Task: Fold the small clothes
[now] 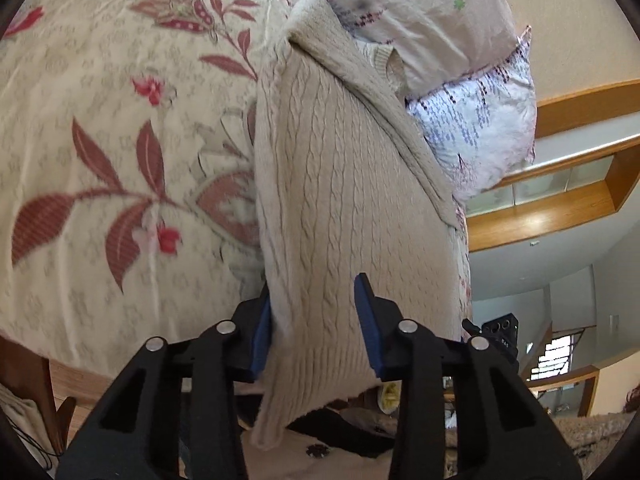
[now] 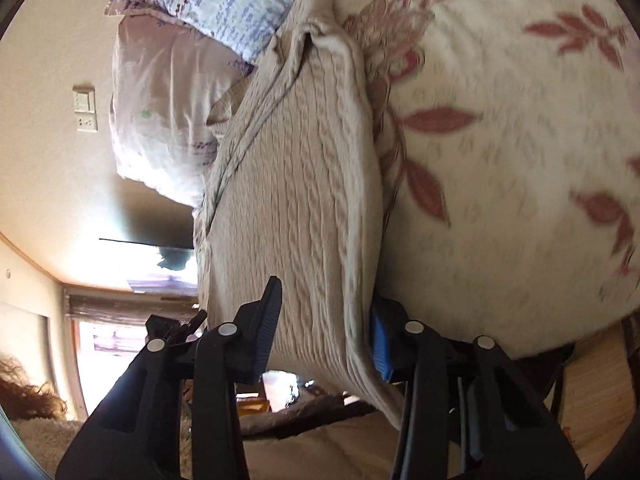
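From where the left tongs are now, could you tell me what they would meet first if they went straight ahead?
The beige cable-knit sweater. Its hem already lies between the left tongs, and the knit runs on ahead over the floral bedspread. Whether the pads already press it is unclear. Beyond lie the pillows, though depth is hard to judge.

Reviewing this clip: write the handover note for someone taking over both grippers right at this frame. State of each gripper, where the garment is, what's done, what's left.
Left gripper: jaws part-way in, hem of the beige cable-knit sweater between them; pads not clearly clamped on it.
Right gripper: same picture, jaws straddling the sweater's near edge, grip not confirmed.
Sweater: lies lengthwise on the floral bedspread, far end up by the pillows, near hem hanging over the bed edge.
Done: sweater already looks narrowed, with its sides turned in.
Left: close firmly on the hem at both points, probably carry it toward the pillows to fold in half, then flatten.
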Demonstrator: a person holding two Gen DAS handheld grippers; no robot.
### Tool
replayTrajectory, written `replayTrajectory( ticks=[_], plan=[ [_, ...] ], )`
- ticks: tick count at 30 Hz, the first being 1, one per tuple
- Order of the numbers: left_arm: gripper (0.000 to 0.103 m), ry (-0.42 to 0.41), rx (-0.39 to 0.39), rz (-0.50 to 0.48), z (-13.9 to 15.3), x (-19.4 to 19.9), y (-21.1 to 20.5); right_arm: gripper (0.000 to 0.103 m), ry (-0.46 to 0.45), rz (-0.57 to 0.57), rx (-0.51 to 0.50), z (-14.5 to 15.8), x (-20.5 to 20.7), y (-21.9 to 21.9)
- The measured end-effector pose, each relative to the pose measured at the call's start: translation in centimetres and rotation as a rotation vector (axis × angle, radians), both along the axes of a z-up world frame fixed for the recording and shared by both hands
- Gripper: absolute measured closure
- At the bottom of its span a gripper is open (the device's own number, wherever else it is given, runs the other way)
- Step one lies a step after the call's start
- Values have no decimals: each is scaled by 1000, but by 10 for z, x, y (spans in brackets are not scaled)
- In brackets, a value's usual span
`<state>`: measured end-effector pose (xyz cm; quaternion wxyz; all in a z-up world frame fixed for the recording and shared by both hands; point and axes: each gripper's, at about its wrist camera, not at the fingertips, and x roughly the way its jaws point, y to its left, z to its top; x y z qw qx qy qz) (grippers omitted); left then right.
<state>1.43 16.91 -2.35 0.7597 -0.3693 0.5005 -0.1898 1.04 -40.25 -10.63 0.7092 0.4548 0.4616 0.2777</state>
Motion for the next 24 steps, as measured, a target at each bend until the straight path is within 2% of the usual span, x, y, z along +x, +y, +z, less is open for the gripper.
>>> replayTrajectory(
  ticks=[4,9,11,13,14,18,24],
  plan=[
    [69,11,3,-65,0,-12,-10,73,13,73,-19,-2,-14,11],
    [70,20,22,-118,1,-17,-20,77,15,97,-28,-2,-19,13],
    [78,24,32,-131,2,-16,-22,82,7,110,-42,0,-18,15],
    [93,19,34,-134,4,-15,-21,89,-15,124,-63,6,-16,20],
    [94,10,35,-132,7,-13,-21,92,-41,129,-80,12,-15,22],
    [96,-43,37,-109,19,-5,-15,94,-140,110,-118,32,-10,19],
    [96,-145,28,-43,48,20,1,95,-323,27,-204,75,1,13]
  ],
)
